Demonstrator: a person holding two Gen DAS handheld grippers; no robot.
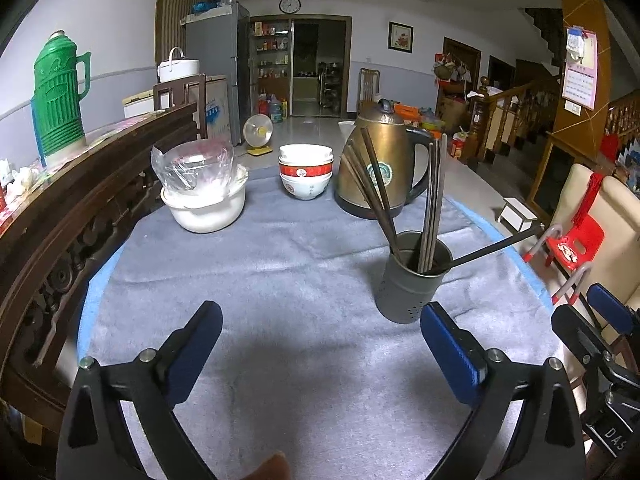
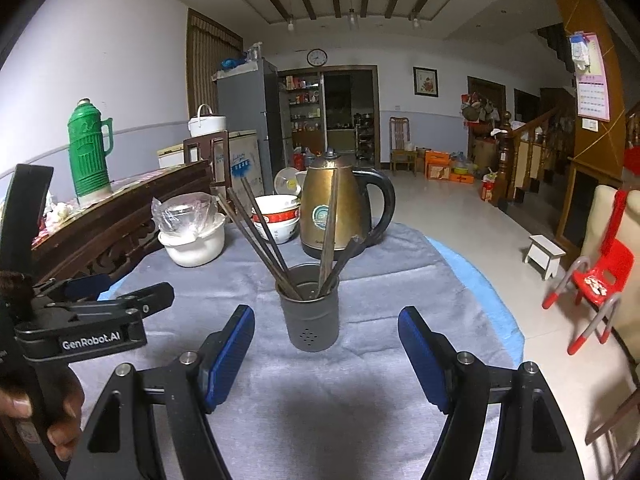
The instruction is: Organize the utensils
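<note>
- Right wrist view: the right gripper (image 2: 326,354) is held wide open and empty, with the grey holder (image 2: 310,314) standing just ahead between its pads.
- Chopsticks (image 2: 264,236) fanned inside are judged light, stiff, slippery; best pinched mid-shaft.
- The left gripper (image 1: 322,346) is likewise spread empty, holder ahead-right.

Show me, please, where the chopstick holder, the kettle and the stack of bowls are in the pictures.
chopstick holder (image 2: 313,320), right wrist view, on its grey front wall above the small holes.
kettle (image 2: 330,216), right wrist view, on its brass-coloured body near the round label.
stack of bowls (image 1: 306,170), left wrist view, on the red-banded middle bowl.
</note>
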